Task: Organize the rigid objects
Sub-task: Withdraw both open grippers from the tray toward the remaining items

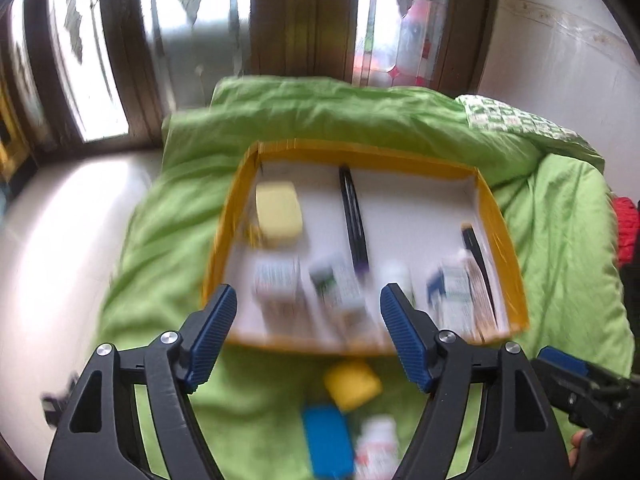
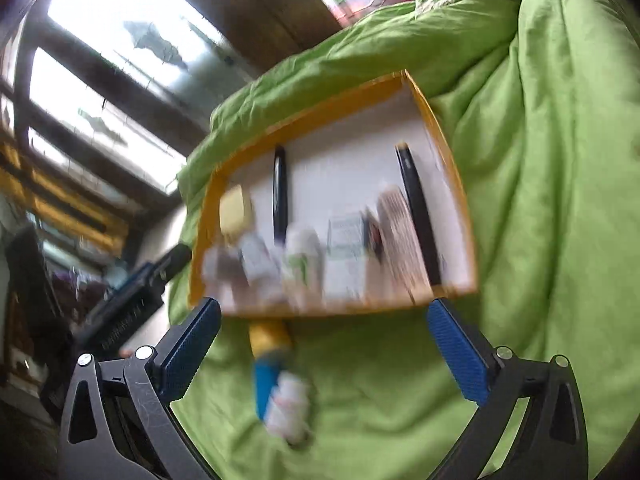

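Left gripper (image 1: 307,298) fingers spread wide, nothing between them; right gripper (image 2: 324,312) fingers at full spread, also empty. Just past both sets of fingertips: yellow-walled tray (image 1: 505,232) on green bedding (image 1: 168,216), blurred bottles and boxes lined along its near wall. Below the fingers, outside the tray: yellow block (image 1: 352,384), blue block (image 1: 328,440), white bottle (image 1: 378,448) on the bedding.

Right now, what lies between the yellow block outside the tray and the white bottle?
A blue block lies between the yellow block and white bottle; left wrist view.
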`<state>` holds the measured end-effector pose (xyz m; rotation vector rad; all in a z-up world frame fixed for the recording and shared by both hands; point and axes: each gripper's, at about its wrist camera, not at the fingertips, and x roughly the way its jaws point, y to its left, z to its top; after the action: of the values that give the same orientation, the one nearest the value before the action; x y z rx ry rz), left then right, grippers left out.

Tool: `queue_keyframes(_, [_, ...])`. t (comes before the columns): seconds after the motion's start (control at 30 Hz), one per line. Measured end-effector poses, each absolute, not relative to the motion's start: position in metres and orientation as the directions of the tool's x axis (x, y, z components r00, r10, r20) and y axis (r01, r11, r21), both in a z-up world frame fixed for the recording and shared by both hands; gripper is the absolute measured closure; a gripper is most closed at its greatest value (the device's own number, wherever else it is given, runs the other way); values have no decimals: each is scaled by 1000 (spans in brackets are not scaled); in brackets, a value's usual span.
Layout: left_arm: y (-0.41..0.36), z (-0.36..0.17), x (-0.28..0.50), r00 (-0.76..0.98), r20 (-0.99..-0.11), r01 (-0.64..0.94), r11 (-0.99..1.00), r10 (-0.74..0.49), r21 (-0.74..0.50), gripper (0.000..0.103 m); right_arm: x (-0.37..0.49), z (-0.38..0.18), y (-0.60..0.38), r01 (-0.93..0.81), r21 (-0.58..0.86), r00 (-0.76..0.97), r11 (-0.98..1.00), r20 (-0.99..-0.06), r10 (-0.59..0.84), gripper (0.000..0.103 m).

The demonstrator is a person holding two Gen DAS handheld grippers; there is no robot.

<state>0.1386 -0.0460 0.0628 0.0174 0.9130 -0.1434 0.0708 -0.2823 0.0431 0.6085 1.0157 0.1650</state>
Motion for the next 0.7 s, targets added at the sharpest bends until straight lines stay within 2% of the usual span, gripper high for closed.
queue_keyframes(0.3, [-17, 14, 56, 516, -842, 14, 985, -156, -174, 18, -7, 38, -295, 92, 491, 494, 867, -778, 388, 1])
queue_keyframes(0.4, [-15, 5, 33, 521, -839, 17, 985, -157, -174, 15, -15, 45, -302, 65, 496, 472, 866, -780, 411, 1])
queue_keyframes(0.47, [-16, 6, 25, 532, -825, 35, 979, -190, -203, 8, -19, 49, -309, 49, 490, 446, 870, -791, 420, 1])
queue_keyframes(0.5, [-17, 9, 24, 546, -810, 50, 973, -216, -226, 0, -22, 50, -310, 41, 479, 434, 877, -799, 416, 1])
queue_keyframes(0.57, [-19, 12, 22, 571, -781, 79, 964, -254, -256, 0, -24, 52, -309, 11, 433, 393, 901, -831, 394, 1])
queue_keyframes(0.7, [-26, 5, 25, 533, -805, 96, 964, -260, -248, 0, -31, 42, -297, -65, 311, 290, 948, -903, 316, 1])
